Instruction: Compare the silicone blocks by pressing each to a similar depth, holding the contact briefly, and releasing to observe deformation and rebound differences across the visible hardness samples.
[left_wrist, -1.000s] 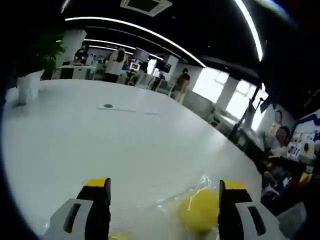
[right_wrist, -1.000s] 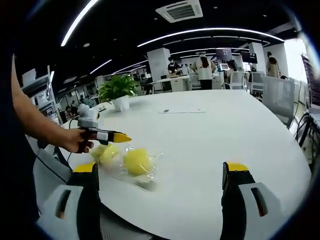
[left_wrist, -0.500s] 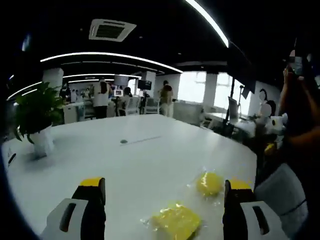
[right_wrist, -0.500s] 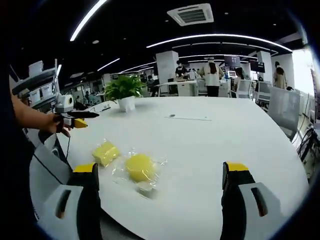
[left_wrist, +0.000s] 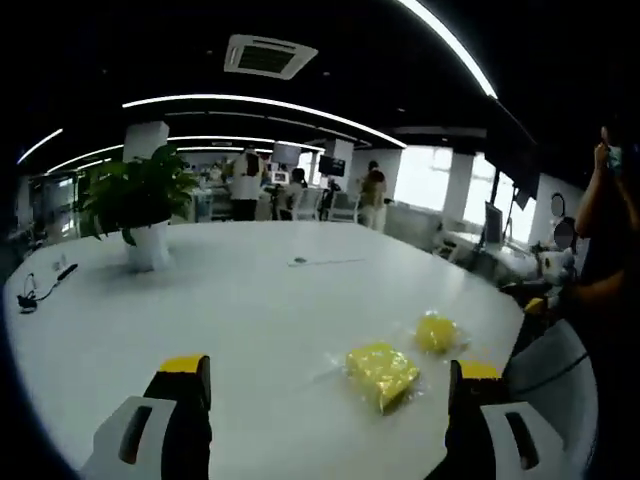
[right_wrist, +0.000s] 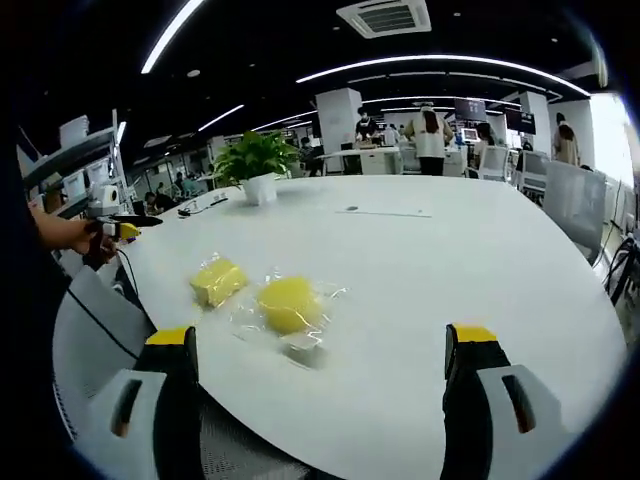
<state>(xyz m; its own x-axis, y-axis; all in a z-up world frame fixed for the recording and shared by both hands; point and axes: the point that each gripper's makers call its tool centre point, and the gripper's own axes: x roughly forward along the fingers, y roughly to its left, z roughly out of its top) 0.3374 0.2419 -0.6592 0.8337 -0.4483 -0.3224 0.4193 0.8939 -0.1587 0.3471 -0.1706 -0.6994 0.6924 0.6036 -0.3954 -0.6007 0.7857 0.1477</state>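
- Yellow square block (left_wrist: 381, 372) and round block (left_wrist: 437, 332), both in clear wrap, lie untouched on the white table (left_wrist: 230, 310) in the left gripper view; left gripper (left_wrist: 320, 420) hovers short, jaws wide apart.
- Right gripper view: right gripper (right_wrist: 325, 400) likewise spread and empty, blocks ahead, pressing apparently not begun; potted plant (right_wrist: 257, 168) in an open office.

Glossy clear wrap (right_wrist: 300, 325) over yellow blocks (right_wrist: 288, 303); smooth white table (right_wrist: 450, 260)
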